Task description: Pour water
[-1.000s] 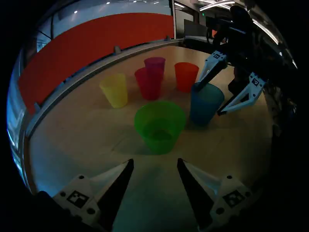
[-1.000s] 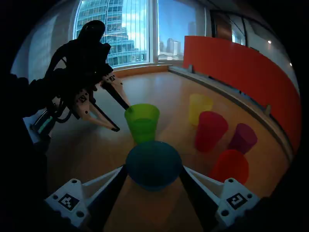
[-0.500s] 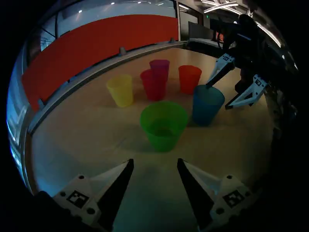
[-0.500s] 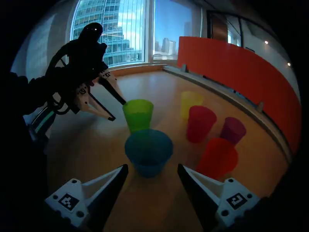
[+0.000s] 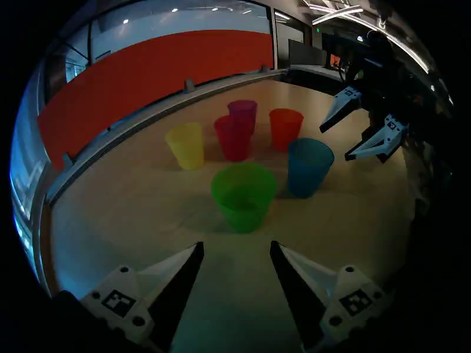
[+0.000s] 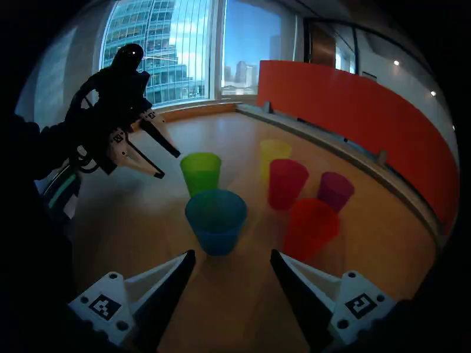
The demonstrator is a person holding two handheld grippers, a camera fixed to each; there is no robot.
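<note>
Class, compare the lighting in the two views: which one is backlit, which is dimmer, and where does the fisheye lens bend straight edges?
Right gripper view: backlit, the bright windows leave the left gripper a near-black silhouette, while the table glows warm. Left gripper view: dimmer, with a bluish cast; the orange wall panel and the table edge bow into curves.

The desk point(image 5: 118, 200) is a pale wood tone. The 6 cups on it are plain and unpatterned: a green cup point(image 5: 244, 196), a teal-blue cup point(image 5: 308, 166), a yellow cup point(image 5: 186, 145), a red cup point(image 5: 233, 137), a magenta cup point(image 5: 243, 109) and an orange cup point(image 5: 285, 127). The left tongs point(image 5: 235, 244) and right tongs point(image 6: 232, 253) are white with black inner faces, and each carries 2 black-and-white square markers. The wall panel point(image 5: 147, 65) is orange-red.
</note>
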